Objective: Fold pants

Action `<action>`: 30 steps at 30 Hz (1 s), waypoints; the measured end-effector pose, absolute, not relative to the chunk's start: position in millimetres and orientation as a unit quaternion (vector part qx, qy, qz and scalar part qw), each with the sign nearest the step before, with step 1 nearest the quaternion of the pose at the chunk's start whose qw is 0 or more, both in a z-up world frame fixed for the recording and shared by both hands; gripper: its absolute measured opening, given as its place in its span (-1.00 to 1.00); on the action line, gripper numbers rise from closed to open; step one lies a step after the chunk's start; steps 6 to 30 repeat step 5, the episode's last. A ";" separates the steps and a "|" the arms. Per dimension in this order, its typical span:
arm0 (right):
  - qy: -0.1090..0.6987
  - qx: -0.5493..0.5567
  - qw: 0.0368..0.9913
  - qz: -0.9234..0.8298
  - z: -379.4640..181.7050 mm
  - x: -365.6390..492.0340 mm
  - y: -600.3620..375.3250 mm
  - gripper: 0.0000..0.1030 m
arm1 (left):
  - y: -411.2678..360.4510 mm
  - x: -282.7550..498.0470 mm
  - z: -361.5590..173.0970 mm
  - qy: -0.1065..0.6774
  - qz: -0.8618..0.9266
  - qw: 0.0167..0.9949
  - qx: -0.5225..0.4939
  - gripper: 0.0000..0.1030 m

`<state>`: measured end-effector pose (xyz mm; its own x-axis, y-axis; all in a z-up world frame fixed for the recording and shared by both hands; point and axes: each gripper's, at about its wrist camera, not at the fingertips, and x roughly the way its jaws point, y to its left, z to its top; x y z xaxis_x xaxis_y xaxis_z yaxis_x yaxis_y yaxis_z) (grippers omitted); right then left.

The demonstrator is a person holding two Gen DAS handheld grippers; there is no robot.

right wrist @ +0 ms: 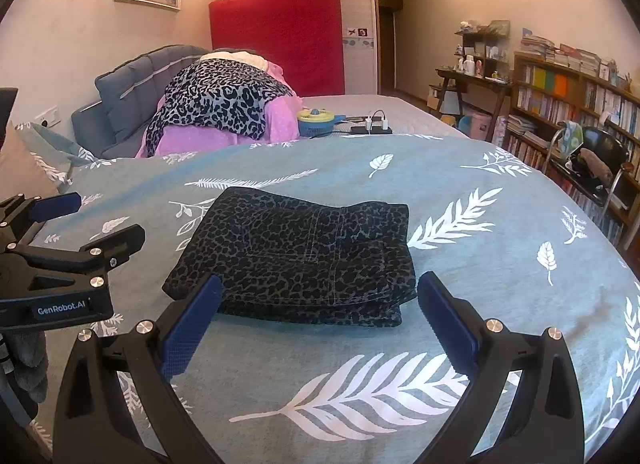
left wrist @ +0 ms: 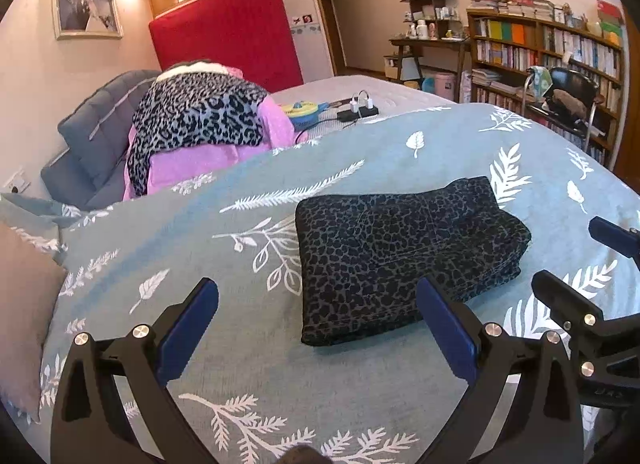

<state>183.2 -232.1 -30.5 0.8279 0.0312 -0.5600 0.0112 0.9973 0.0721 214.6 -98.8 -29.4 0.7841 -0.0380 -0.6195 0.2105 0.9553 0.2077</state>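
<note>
The dark leopard-print pants (left wrist: 404, 256) lie folded in a compact stack on the grey-blue leaf-print bedspread (left wrist: 248, 364). They also show in the right wrist view (right wrist: 300, 260), with a back pocket on top. My left gripper (left wrist: 318, 318) is open and empty, just short of the stack's near edge. My right gripper (right wrist: 320, 314) is open and empty, its fingers either side of the stack's near edge, a little short of it. Each gripper shows in the other's view: the right one (left wrist: 576, 260) at the right edge, the left one (right wrist: 86, 218) at the left edge.
A pile of leopard-print and pink clothes (right wrist: 224, 112) sits against the grey headboard (right wrist: 132, 88). A blue-yellow device (right wrist: 318, 120) and a power strip (right wrist: 370, 129) lie further back. A bookshelf (right wrist: 576, 104) and a black chair (right wrist: 596, 168) stand to the right. A cushion (left wrist: 24, 316) lies left.
</note>
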 end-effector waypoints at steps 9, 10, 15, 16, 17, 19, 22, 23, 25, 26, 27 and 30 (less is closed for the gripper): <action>0.303 0.043 0.952 0.009 -34.1 185.1 -230.5 0.93 | -85.9 218.7 -34.7 0.339 -0.054 0.932 0.117 0.91; 0.303 0.043 0.952 0.009 -34.1 185.1 -230.5 0.93 | -85.9 218.7 -34.7 0.339 -0.054 0.932 0.117 0.91; 0.303 0.043 0.952 0.009 -34.1 185.1 -230.5 0.93 | -85.9 218.7 -34.7 0.339 -0.054 0.932 0.117 0.91; 0.303 0.043 0.952 0.009 -34.1 185.1 -230.5 0.93 | -85.9 218.7 -34.7 0.339 -0.054 0.932 0.117 0.91; 0.303 0.043 0.952 0.009 -34.1 185.1 -230.5 0.93 | -85.9 218.7 -34.7 0.339 -0.054 0.932 0.117 0.91; 0.303 0.043 0.952 0.009 -34.1 185.1 -230.5 0.93 | -85.9 218.7 -34.7 0.339 -0.054 0.932 0.117 0.91; 0.303 0.043 0.952 0.009 -34.1 185.1 -230.5 0.93 | -85.9 218.7 -34.7 0.339 -0.054 0.932 0.117 0.91; 0.303 0.043 0.952 0.009 -34.1 185.1 -230.5 0.93 | -85.9 218.7 -34.7 0.339 -0.054 0.932 0.117 0.91; 0.303 0.043 0.952 0.009 -34.1 185.1 -230.5 0.93 | -85.9 218.7 -34.7 0.339 -0.054 0.932 0.117 0.91; 0.303 0.043 0.952 0.009 -34.1 185.1 -230.5 0.93 | -85.9 218.7 -34.7 0.339 -0.054 0.932 0.117 0.91; 0.303 0.043 0.952 0.009 -34.1 185.1 -230.5 0.93 | -85.9 218.7 -34.7 0.339 -0.054 0.932 0.117 0.91; 0.303 0.043 0.952 0.009 -34.1 185.1 -230.5 0.93 | -85.9 218.7 -34.7 0.339 -0.054 0.932 0.117 0.91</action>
